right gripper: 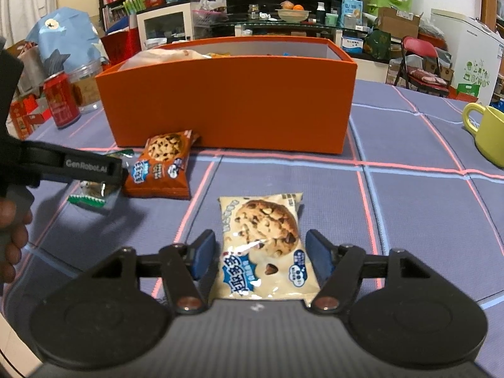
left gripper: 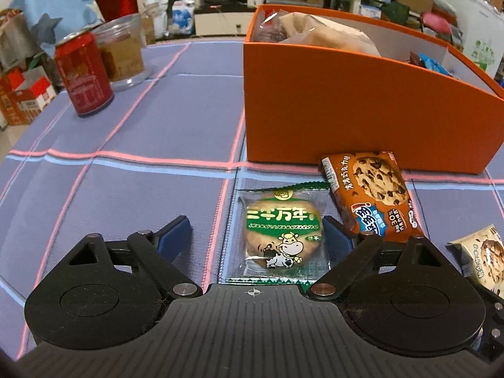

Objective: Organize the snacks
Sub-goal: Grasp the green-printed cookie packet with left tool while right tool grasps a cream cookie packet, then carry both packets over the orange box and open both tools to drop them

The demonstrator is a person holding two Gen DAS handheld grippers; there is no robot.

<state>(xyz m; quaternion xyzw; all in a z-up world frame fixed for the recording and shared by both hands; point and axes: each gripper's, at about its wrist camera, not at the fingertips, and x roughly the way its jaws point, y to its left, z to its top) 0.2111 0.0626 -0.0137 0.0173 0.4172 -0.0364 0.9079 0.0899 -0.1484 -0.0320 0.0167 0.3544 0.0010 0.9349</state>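
An orange box with several snacks inside stands on the blue checked tablecloth. In front of it lie a brown cookie pack, a green cow-print biscuit pack and a cream cookie pack. My left gripper is open, with the green pack between its blue fingers, closer to the right one. My right gripper is open around the cream pack, fingers just beside its edges.
A red can and a clear jar stand at the left. A yellow-green mug stands at the right edge. The left gripper body crosses the right wrist view. Room clutter lies beyond the table.
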